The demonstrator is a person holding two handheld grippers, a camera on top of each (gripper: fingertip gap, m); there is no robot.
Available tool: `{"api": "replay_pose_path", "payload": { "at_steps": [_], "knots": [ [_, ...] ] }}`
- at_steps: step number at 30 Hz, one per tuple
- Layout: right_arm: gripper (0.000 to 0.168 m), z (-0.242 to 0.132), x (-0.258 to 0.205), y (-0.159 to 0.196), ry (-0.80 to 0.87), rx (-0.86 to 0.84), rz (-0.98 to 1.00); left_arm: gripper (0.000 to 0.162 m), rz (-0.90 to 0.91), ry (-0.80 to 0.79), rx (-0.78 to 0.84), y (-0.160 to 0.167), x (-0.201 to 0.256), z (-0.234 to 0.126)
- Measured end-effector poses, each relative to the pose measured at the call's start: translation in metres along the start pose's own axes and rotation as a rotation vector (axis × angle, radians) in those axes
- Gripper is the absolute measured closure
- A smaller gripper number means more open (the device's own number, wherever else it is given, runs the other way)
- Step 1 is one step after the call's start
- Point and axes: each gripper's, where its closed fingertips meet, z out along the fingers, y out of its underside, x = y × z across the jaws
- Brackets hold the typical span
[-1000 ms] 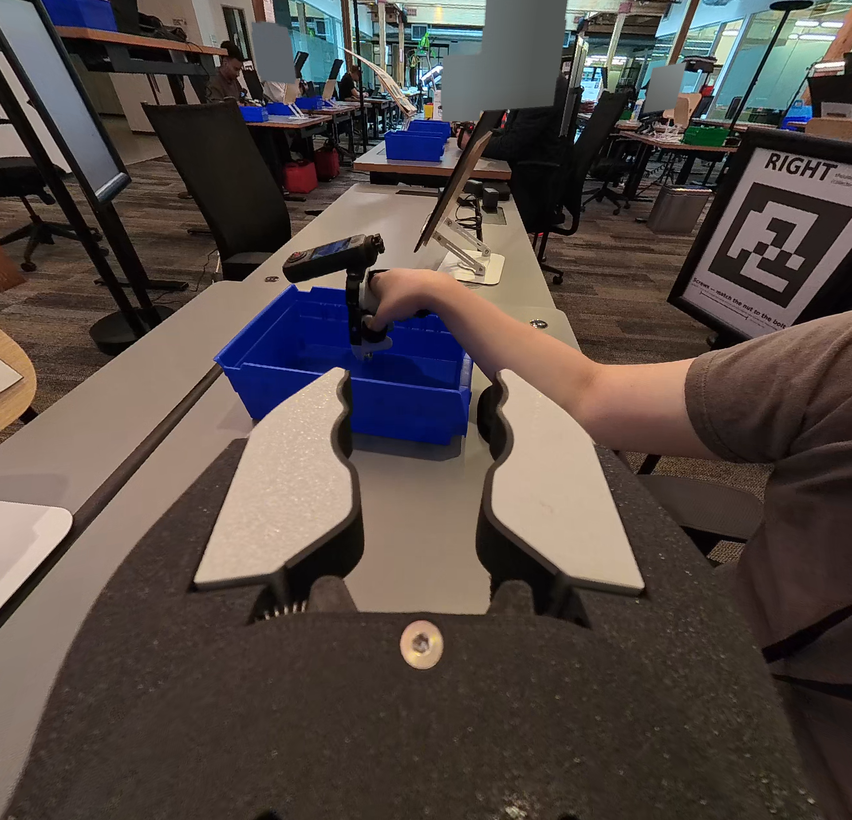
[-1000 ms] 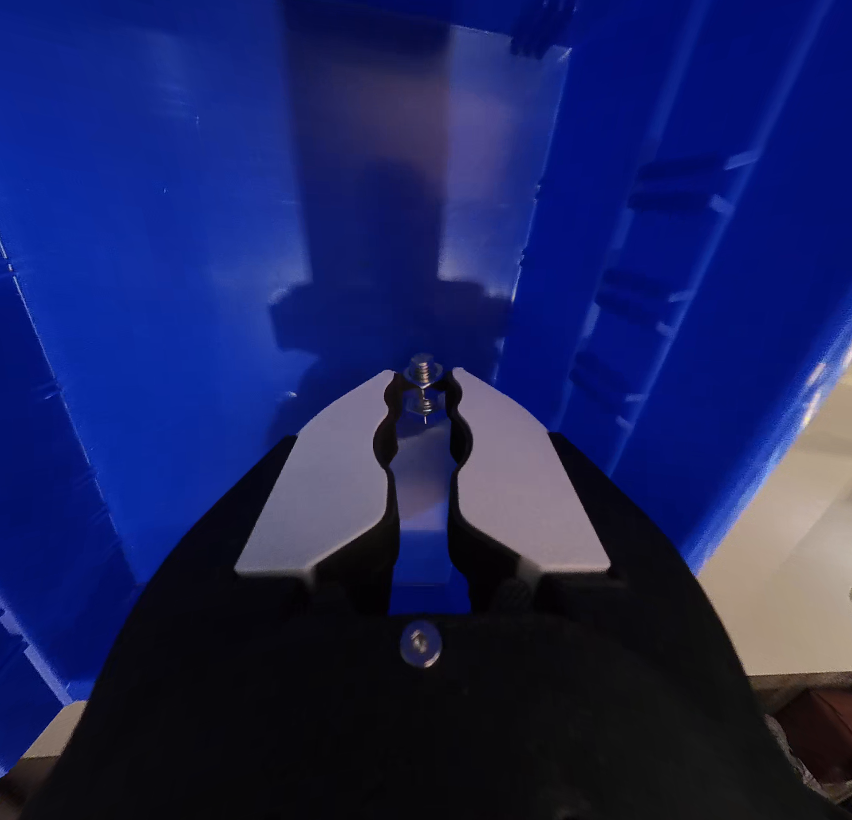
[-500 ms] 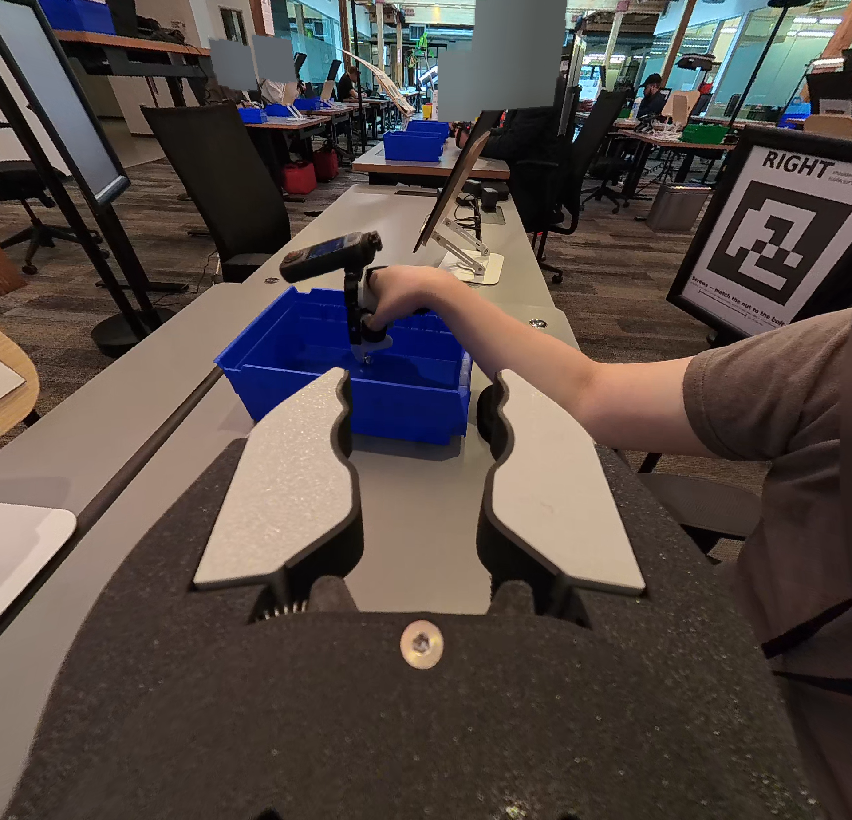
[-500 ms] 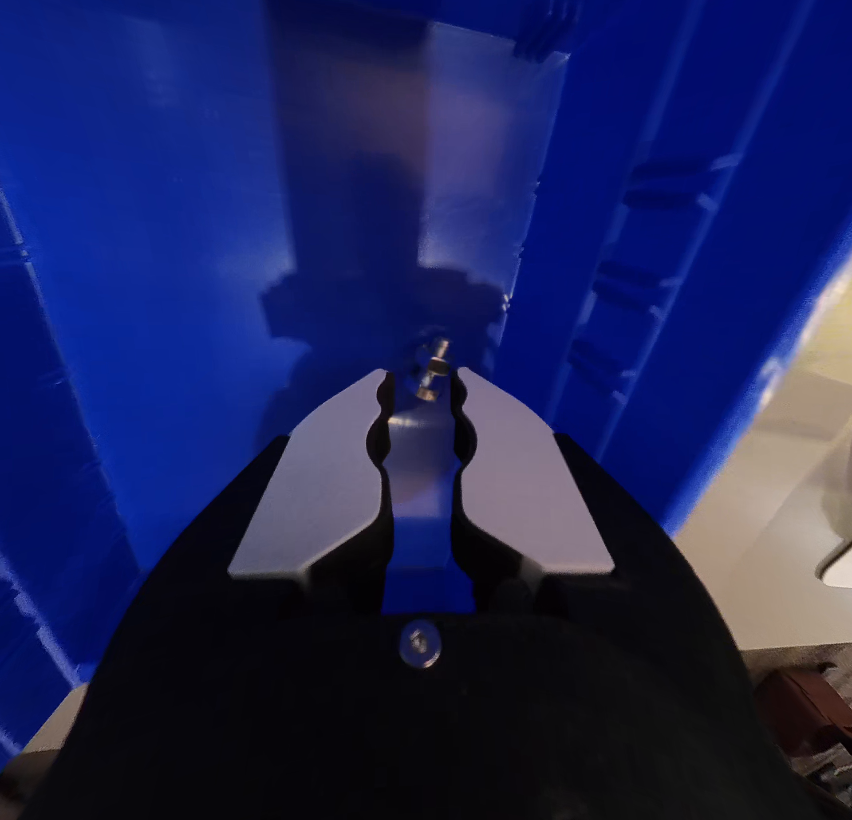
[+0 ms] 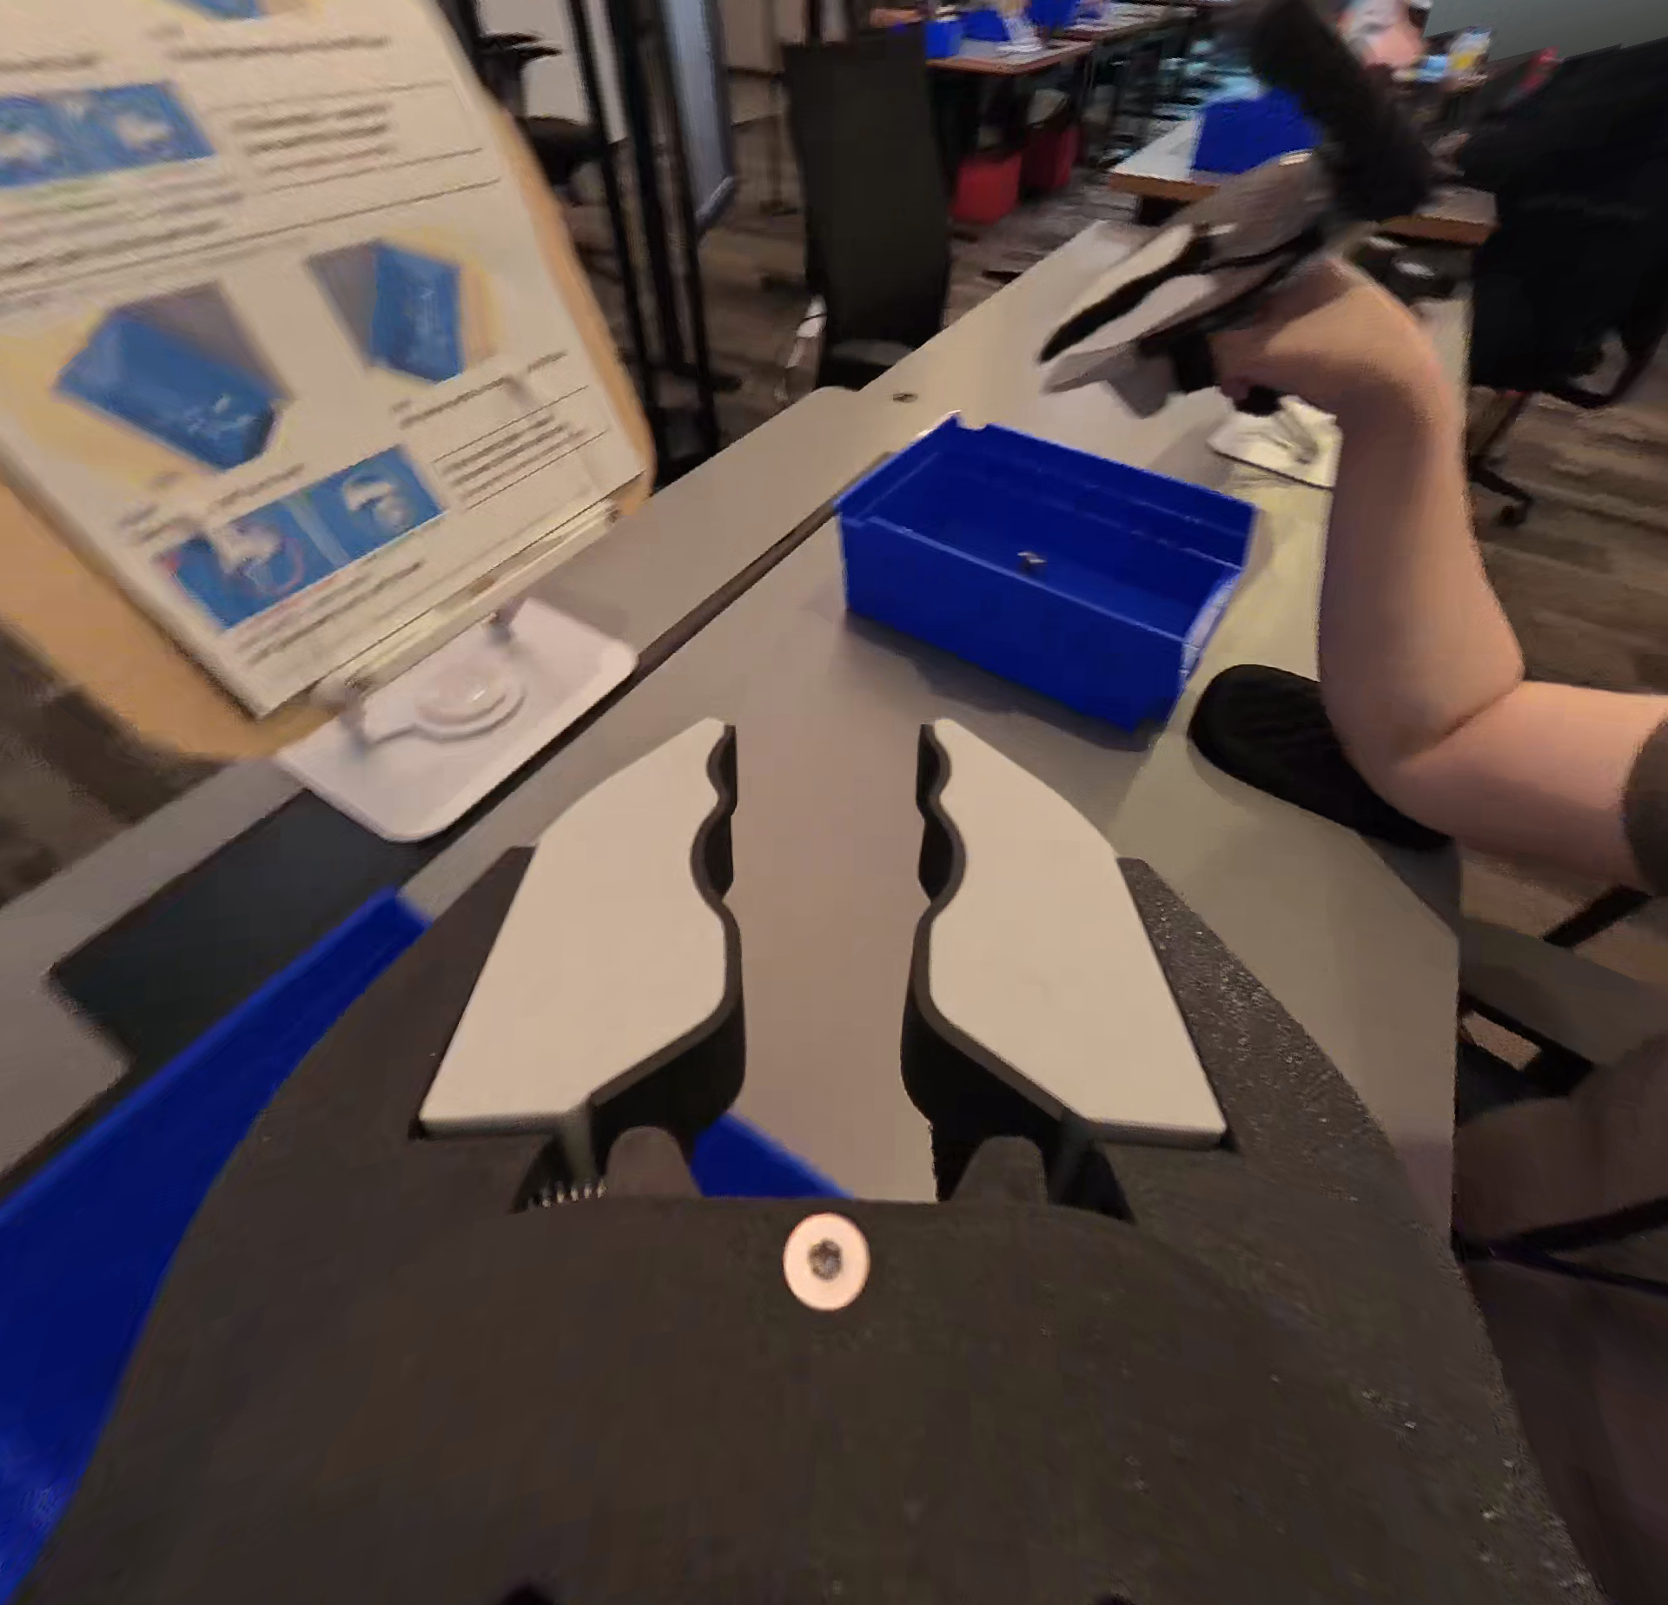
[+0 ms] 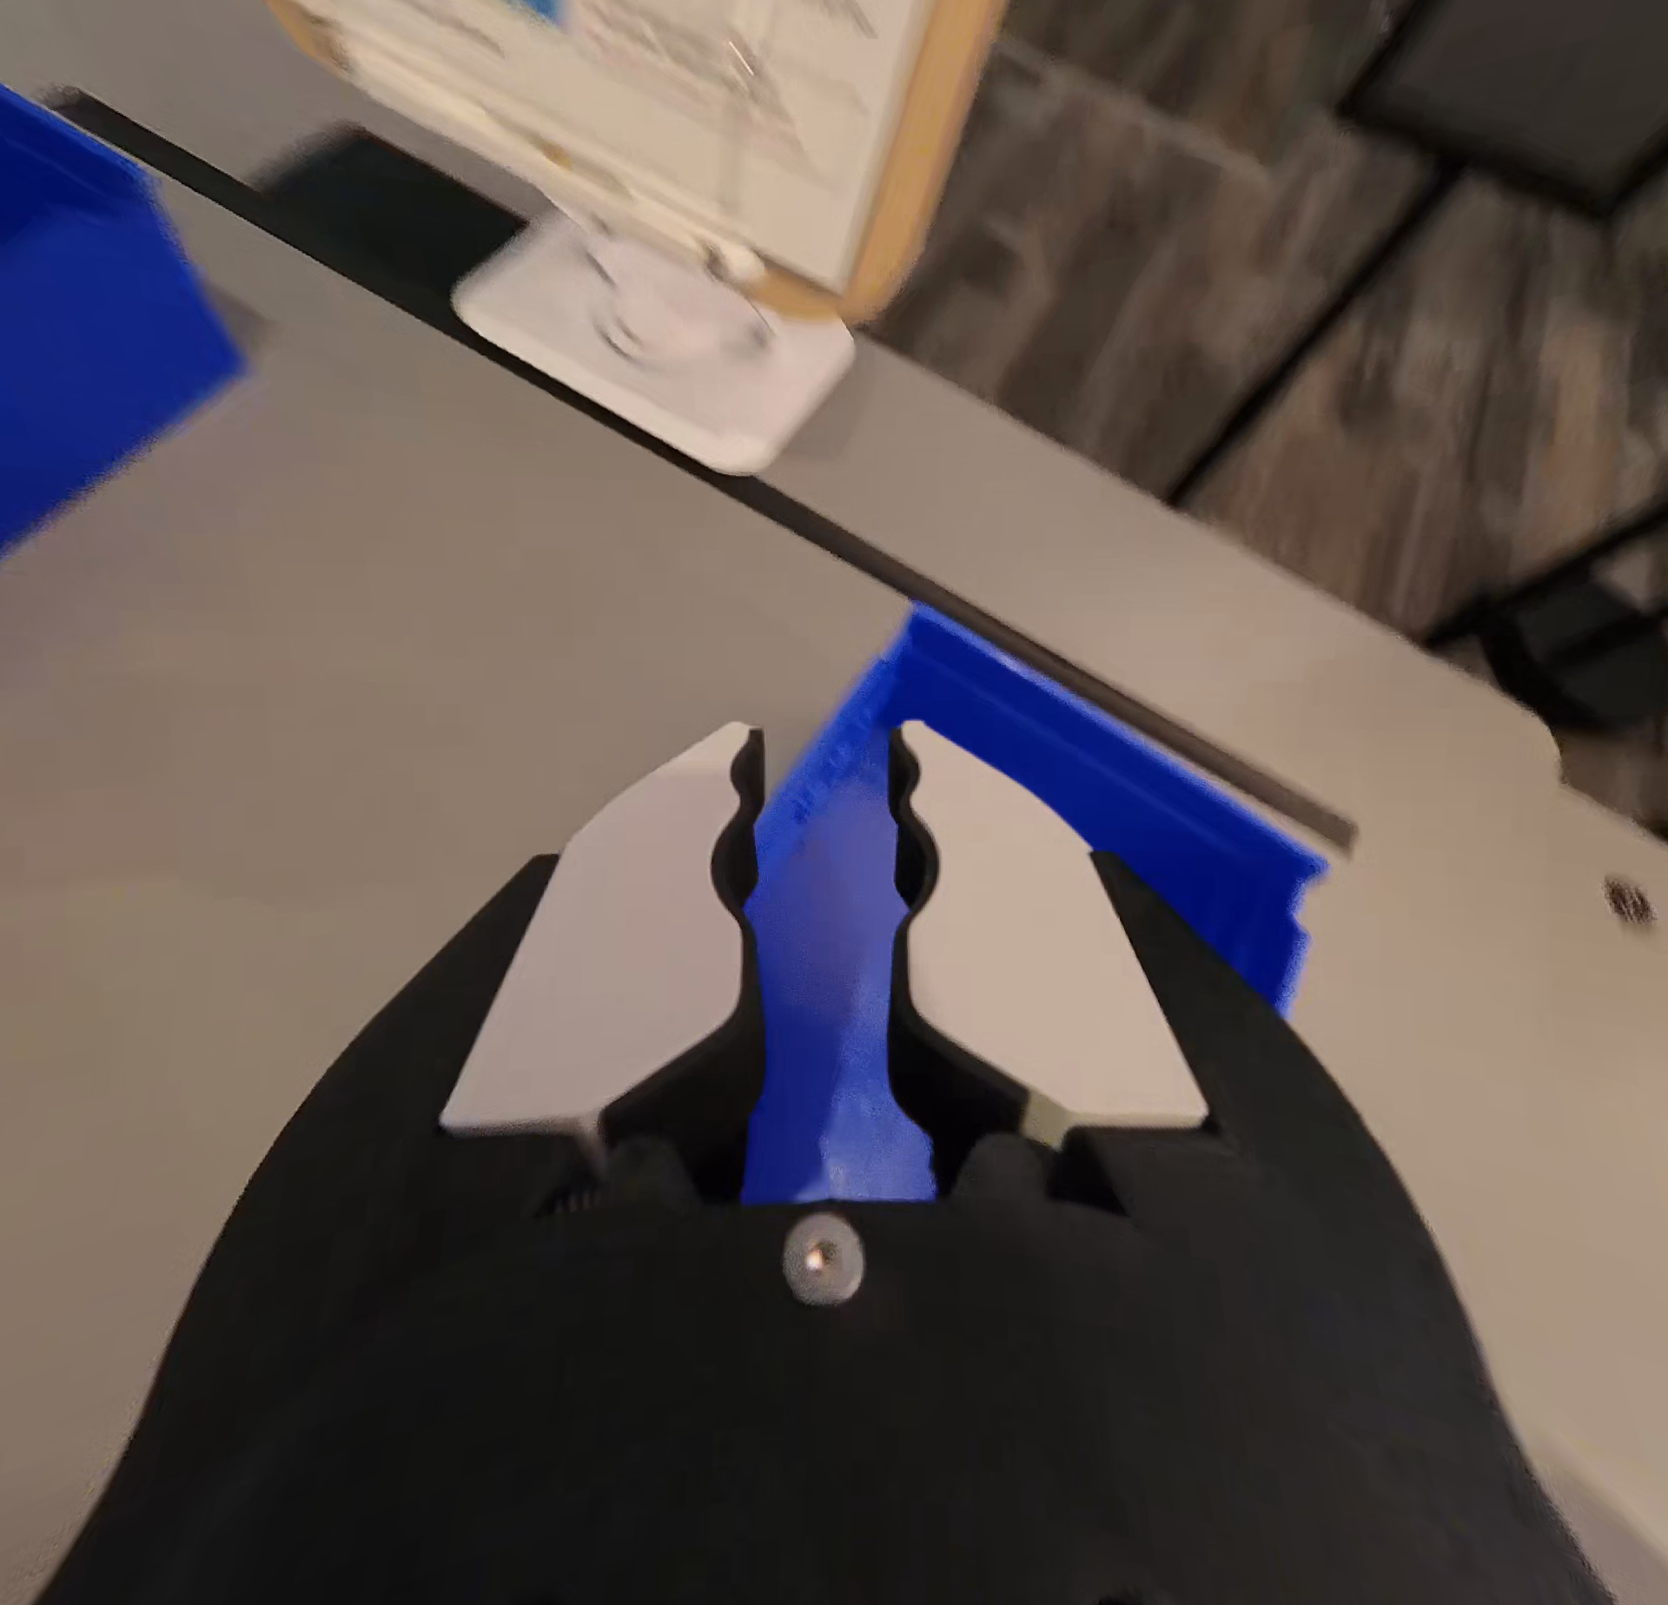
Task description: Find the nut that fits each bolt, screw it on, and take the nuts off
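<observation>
A blue bin (image 5: pixel 993 632) stands on the grey table (image 5: pixel 776 677), ahead and to the right of my left gripper. A small bolt (image 5: pixel 1029 560) lies on its floor; whether a nut is on it is too small to tell. My left gripper (image 5: pixel 826 750) is open and empty, low over the table, short of the bin. My right gripper (image 5: pixel 1128 316), in a hand, is raised above the bin's far side. In the right wrist view, my right gripper (image 6: pixel 826 750) is open and empty, looking down at the bin (image 6: pixel 1128 804).
A sheet with pictures on a white stand (image 5: pixel 298 316) stands at the left; it also shows in the right wrist view (image 6: pixel 650 325). A second blue bin (image 5: pixel 180 1156) lies under my left gripper's left side, and shows in the right wrist view (image 6: pixel 81 316). A person's forearm (image 5: pixel 1408 641) is right of the bin. The tips of one gripper are about 40 cm away from the tips of the other.
My right gripper let the bolt go into the bin, then rose out of it and turned. My left gripper swung to the left, bringing the sheet and second bin into view.
</observation>
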Motion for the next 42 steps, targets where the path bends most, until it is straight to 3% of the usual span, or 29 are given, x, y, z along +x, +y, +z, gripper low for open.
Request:
{"api": "replay_pose_path", "payload": {
  "at_steps": [3,7,10,14,17,31,37,42],
  "knots": [
    [0.138,-0.013,-0.025,-0.028,-0.077,0.155,-0.060,0.127,-0.051,-0.162,-0.112,0.027,-0.028,-0.026],
    [0.135,-0.016,-0.033,-0.039,-0.078,0.211,-0.098,0.144,-0.248,-0.408,-0.448,0.099,-0.070,-0.047],
    [0.131,-0.007,-0.034,-0.031,-0.081,0.159,-0.099,0.156,-0.343,-0.445,-0.598,0.139,-0.091,-0.045],
    [0.128,0.005,-0.033,-0.021,-0.074,0.093,-0.109,0.150,-0.516,-0.552,-0.867,0.201,-0.115,-0.051],
    [0.128,0.010,-0.032,-0.016,-0.069,0.062,-0.122,0.151,-0.573,-0.542,-0.937,0.228,-0.124,-0.043],
    [0.126,0.021,-0.023,-0.003,-0.014,-0.021,-0.140,0.141,-0.814,-0.609,-1.011,0.285,-0.151,-0.036],
    [0.126,0.023,-0.013,0.002,0.019,-0.045,-0.130,0.143,-0.824,-0.609,-1.036,0.288,-0.148,-0.032],
    [0.126,0.023,-0.014,0.003,0.022,-0.053,-0.141,0.135,-0.828,-0.618,-1.080,0.293,-0.144,-0.032]
  ]
}}
